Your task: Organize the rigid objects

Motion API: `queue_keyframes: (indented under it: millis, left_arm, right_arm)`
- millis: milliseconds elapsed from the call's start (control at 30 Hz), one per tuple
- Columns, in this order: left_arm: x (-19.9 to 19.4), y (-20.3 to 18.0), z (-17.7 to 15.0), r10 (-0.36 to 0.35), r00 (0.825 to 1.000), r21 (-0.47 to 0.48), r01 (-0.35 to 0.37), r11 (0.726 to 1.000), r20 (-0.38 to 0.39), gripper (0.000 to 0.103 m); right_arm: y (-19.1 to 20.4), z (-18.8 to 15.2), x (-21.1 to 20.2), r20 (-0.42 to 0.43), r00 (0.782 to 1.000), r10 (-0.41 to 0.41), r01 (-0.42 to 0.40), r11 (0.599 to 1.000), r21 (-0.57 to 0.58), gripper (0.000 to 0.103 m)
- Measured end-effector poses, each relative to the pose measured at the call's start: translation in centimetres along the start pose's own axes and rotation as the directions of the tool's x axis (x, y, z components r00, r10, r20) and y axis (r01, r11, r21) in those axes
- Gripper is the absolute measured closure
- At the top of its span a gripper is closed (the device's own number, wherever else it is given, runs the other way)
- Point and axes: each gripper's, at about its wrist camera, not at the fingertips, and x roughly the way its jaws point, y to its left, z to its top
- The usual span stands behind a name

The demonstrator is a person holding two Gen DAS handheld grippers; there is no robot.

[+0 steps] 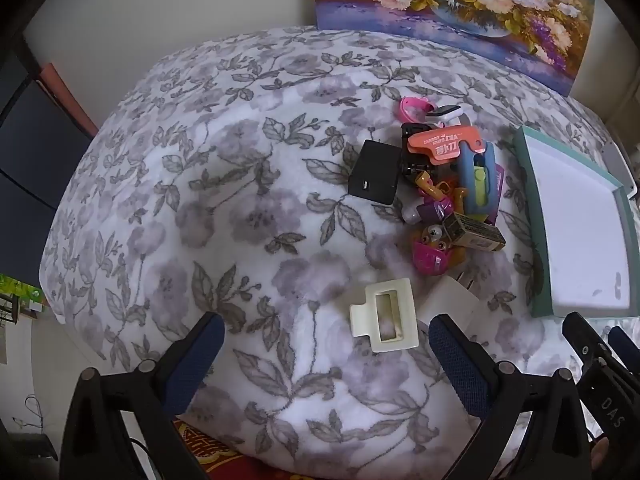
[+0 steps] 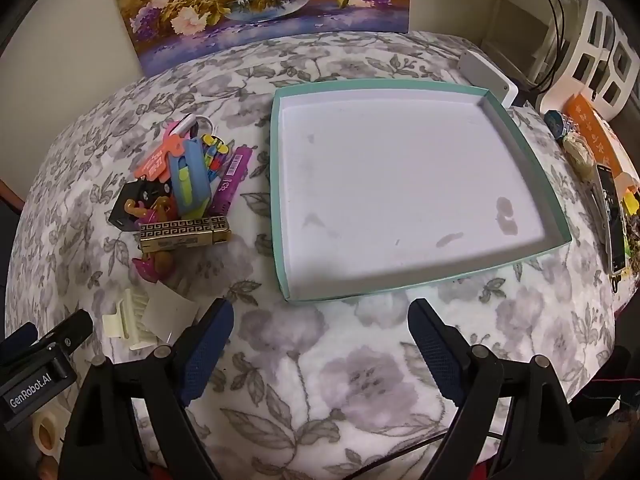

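I have the left gripper spread wide, its blue-padded fingers well apart with nothing between them, hovering low over the near side. My right gripper is likewise wide apart and holds nothing, to the right of the left one, both pointing toward the far side, side by side.

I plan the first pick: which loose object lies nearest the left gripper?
The cream hair claw clip, lying apart from the pile, just ahead of the open left gripper.
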Motion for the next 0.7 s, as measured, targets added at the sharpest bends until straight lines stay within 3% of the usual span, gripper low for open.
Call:
queue_keyframes:
  millis: [700]
  left_arm:
    - [0.03, 0.0, 0.02, -0.003, 1.0, 0.001, 0.003, 1.0, 0.001, 0.0]
  right_arm:
    - [0.02, 0.01, 0.1, -0.006, 1.0, -0.011, 0.011, 1.0, 0.013, 0.014]
